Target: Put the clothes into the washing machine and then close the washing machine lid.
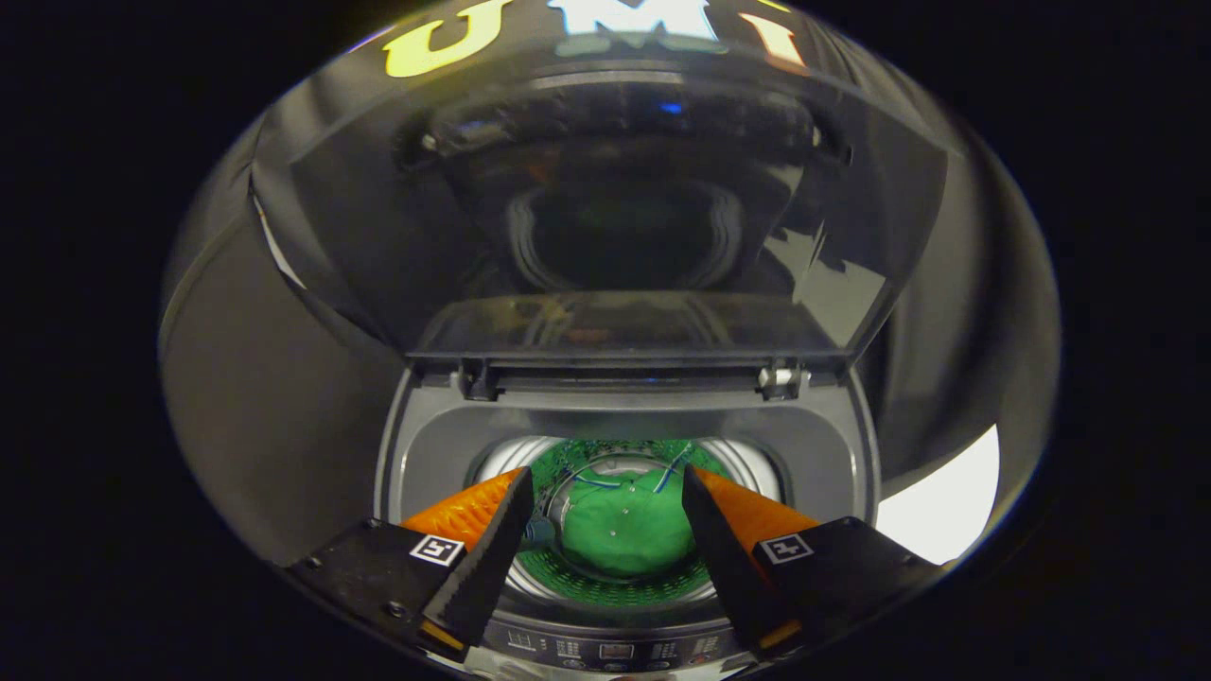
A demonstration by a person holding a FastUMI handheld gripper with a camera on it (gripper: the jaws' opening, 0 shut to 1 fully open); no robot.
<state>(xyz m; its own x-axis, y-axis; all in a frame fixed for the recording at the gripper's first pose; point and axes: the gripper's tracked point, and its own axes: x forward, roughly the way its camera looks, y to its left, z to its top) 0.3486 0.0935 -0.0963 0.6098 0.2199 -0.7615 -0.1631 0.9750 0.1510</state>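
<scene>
A grey top-loading washing machine (833,454) stands below me with its dark glass lid (615,208) raised upright behind the opening. Down inside the drum (615,582) lies a green garment (624,530), bunched in the middle. My gripper (605,482) hovers over the drum's mouth, open, and nothing sits between its fingers (492,549). The garment shows through the gap between them, well below the tips.
The machine's control panel (615,651) runs along the near rim under my fingers. Two lid hinges (781,380) sit at the back of the opening. A bright white patch of floor (946,511) lies to the right of the machine.
</scene>
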